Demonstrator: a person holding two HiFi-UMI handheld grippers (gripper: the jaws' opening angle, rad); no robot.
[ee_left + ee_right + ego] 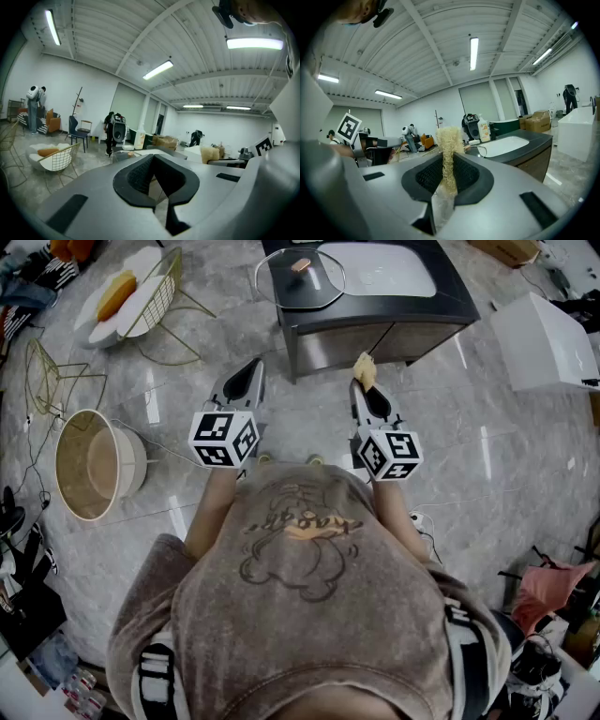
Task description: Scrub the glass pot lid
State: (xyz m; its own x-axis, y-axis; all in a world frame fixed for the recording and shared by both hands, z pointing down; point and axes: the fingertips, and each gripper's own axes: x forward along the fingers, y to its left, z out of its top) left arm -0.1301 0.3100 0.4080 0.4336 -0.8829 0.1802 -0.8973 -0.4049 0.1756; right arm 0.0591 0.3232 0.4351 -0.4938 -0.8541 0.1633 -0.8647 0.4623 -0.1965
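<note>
Two grippers sit mid-frame in the head view. Left gripper [153, 172] has its jaws closed together with nothing between them. Right gripper [447, 174] is clamped on a straw-coloured loofah scrubber [449, 139]. Glass pot lid [300, 277] lies flat at upper centre on the dark sink cabinet [375, 307], well apart from both grippers.
</note>
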